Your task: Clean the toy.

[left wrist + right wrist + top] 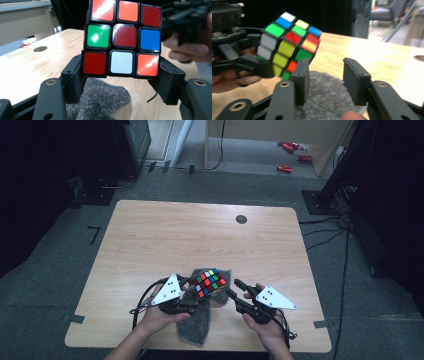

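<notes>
A scrambled colour cube (210, 282) is held just above the wooden table (200, 235) near its front edge. My left gripper (198, 294) is shut on it; in the left gripper view the two jaws press on either side of the cube's (122, 40) bottom row. My right gripper (233, 288) sits just to the right of the cube, open. In the right gripper view nothing lies between its jaws, and the cube (288, 42) hangs beside and above the left jaw. A grey fuzzy cloth (196, 322) lies on the table under the cube and both grippers.
A dark round grommet (241, 219) sits in the table's far right part. Cables run along the floor on the right, and red objects (290, 147) lie on the floor far behind. Dark equipment stands on both sides of the table.
</notes>
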